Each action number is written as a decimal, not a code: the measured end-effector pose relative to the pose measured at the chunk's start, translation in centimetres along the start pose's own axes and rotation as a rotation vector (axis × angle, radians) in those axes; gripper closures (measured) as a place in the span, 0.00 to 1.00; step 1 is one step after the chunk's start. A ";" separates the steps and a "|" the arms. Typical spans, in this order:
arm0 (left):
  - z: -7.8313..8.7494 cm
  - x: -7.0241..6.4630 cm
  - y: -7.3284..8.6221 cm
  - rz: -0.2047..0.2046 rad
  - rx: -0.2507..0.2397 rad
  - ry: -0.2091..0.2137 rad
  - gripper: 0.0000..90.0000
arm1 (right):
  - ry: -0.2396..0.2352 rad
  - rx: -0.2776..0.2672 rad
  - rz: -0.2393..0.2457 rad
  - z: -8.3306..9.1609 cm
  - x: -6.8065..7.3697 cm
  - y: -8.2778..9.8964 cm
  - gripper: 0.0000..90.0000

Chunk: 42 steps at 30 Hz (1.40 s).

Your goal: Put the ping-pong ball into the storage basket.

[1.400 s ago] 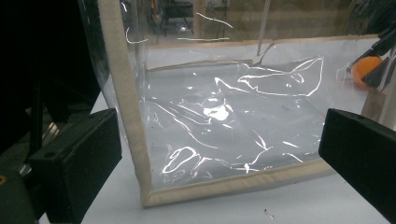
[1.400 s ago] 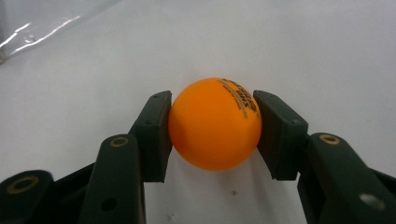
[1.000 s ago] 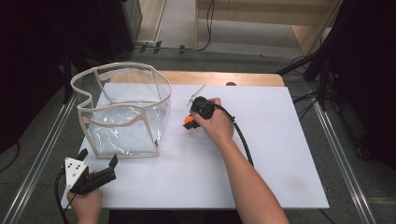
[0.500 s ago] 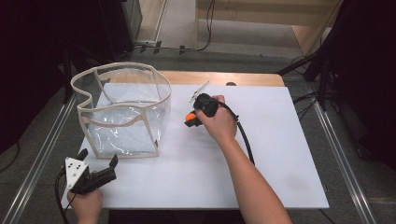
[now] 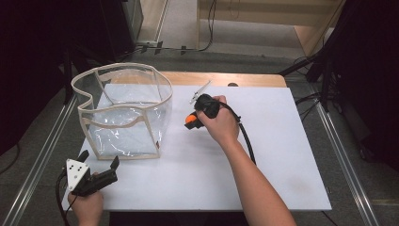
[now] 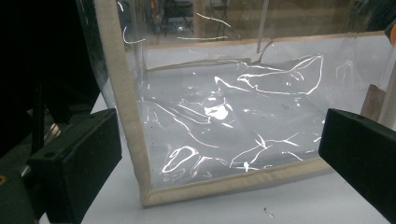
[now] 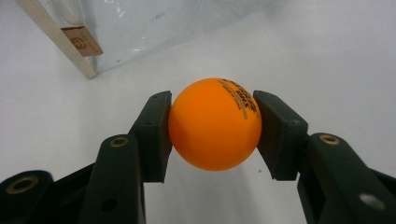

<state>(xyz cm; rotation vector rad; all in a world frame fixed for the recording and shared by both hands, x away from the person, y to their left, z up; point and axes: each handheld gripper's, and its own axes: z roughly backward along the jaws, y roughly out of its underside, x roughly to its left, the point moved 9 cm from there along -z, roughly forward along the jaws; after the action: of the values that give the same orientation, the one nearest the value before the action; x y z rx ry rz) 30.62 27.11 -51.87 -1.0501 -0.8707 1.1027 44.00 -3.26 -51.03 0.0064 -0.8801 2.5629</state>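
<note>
The person's right forearm reaches diagonally up across the white bench point(image 5: 282, 141), its hand point(image 5: 221, 123) wrapped over the right gripper point(image 7: 212, 126), whose jaws pinch an orange ball point(image 7: 215, 123) on both sides, just right of the clear bag point(image 5: 124, 110) and near its front corner. The left gripper point(image 5: 96, 162) rests low in the left hand point(image 5: 87, 205) below the bag's front left corner, jaws spread wide toward its beige-trimmed edge. Against the frame a second earlier, the right hand with the ball sits slightly lower and closer to the bag; the left gripper is unmoved
</note>
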 end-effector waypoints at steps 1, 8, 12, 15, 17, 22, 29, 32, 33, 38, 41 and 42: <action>0.0 0.0 0.0 -0.002 0.003 -0.001 0.00 | 0.005 0.000 -0.001 0.2 0.0 0.0 0.54; 0.0 0.0 0.0 -0.005 0.001 -0.001 0.00 | -0.004 -0.009 0.008 1.2 0.2 -0.5 0.54; 0.0 0.0 0.0 -0.007 0.002 0.000 0.00 | -0.011 -0.007 0.006 1.7 0.6 -0.8 0.54; 0.0 -0.1 0.0 -0.008 0.002 -0.001 0.00 | -0.017 -0.011 0.009 1.8 0.7 -0.9 0.54; 0.0 -0.1 0.0 -0.009 0.004 -0.004 0.00 | -0.019 -0.011 0.011 2.0 0.8 -1.0 0.54; 0.0 -0.1 0.0 -0.008 0.002 -0.003 0.00 | -0.032 -0.022 0.026 2.5 0.9 -1.2 0.54; 0.0 -0.1 0.0 -0.005 0.000 -0.001 0.00 | -0.037 -0.023 0.034 3.3 1.4 -1.8 0.54; 0.0 -0.1 0.0 -0.005 0.001 -0.003 0.00 | -0.036 -0.021 0.043 3.6 1.5 -2.1 0.54; 0.0 -0.1 0.0 -0.006 0.002 -0.003 0.00 | -0.036 -0.024 0.044 3.7 1.6 -2.2 0.54; 0.0 -0.1 0.0 -0.006 0.002 -0.003 0.00 | -0.038 -0.029 0.052 4.1 1.8 -2.8 0.54; 0.0 -0.1 0.0 -0.006 0.003 -0.003 0.00 | -0.037 -0.021 0.060 4.3 1.8 -3.0 0.54; 0.0 -0.1 0.0 -0.006 0.004 -0.004 0.00 | -0.040 -0.029 0.068 4.3 1.9 -3.2 0.54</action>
<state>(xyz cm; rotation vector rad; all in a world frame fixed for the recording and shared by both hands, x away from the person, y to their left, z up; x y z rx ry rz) 30.62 27.03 -51.93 -1.0417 -0.8741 1.1019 43.00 -2.83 -45.45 0.0200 -0.9479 2.6212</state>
